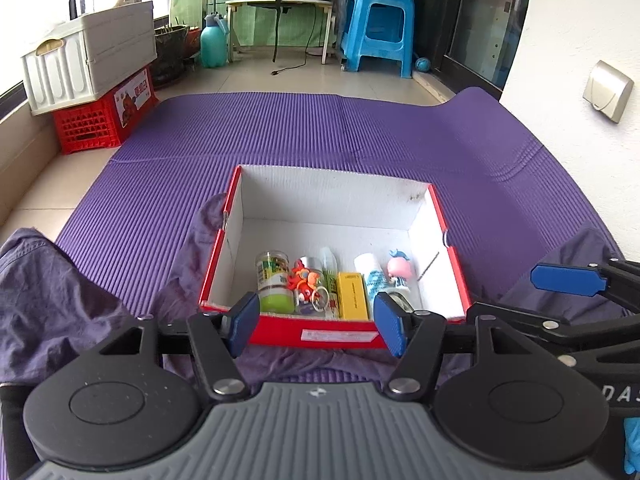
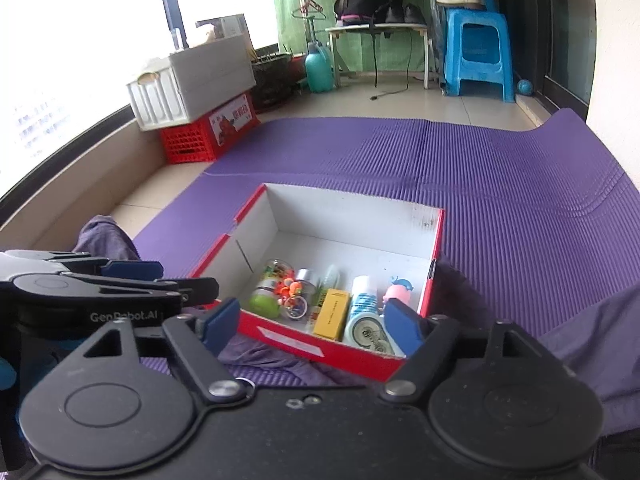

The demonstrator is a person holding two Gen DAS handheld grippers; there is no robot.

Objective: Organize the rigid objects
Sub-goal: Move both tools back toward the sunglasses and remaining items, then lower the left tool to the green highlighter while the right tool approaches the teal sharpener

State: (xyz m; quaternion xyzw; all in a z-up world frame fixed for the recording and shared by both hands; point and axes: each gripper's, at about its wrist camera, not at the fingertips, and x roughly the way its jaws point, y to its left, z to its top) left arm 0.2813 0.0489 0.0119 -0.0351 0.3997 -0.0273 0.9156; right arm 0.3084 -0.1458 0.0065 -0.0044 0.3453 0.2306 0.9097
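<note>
Nearest each camera, both grippers hang above the near edge of the box with their blue pads spread apart and nothing between them. The left gripper holds its two pads well apart over the red front wall, released and empty; the right gripper is likewise released, its pads standing either side of the near wall without touching it. Each gripper also shows at the edge of the other's view. Under and around them lies a crumpled purple-grey cloth, which the box partly sits on. The shoebox, red outside and white inside, rests open on the purple ribbed mat. The small rigid objects are lined up in a row along the box's near wall: a clear jar with a green lid at the left, an orange toy keychain resting on a clear container beside it, a slim clear bottle, a yellow box, a white and blue tube, and a pink figure at the right end. The far half of the box floor is bare. Beyond the mat, on the tiled floor, a white crate sits on a red crate at the left by the window, a teal spray bottle stands near a low table, and a blue stool carries a white boot.
</note>
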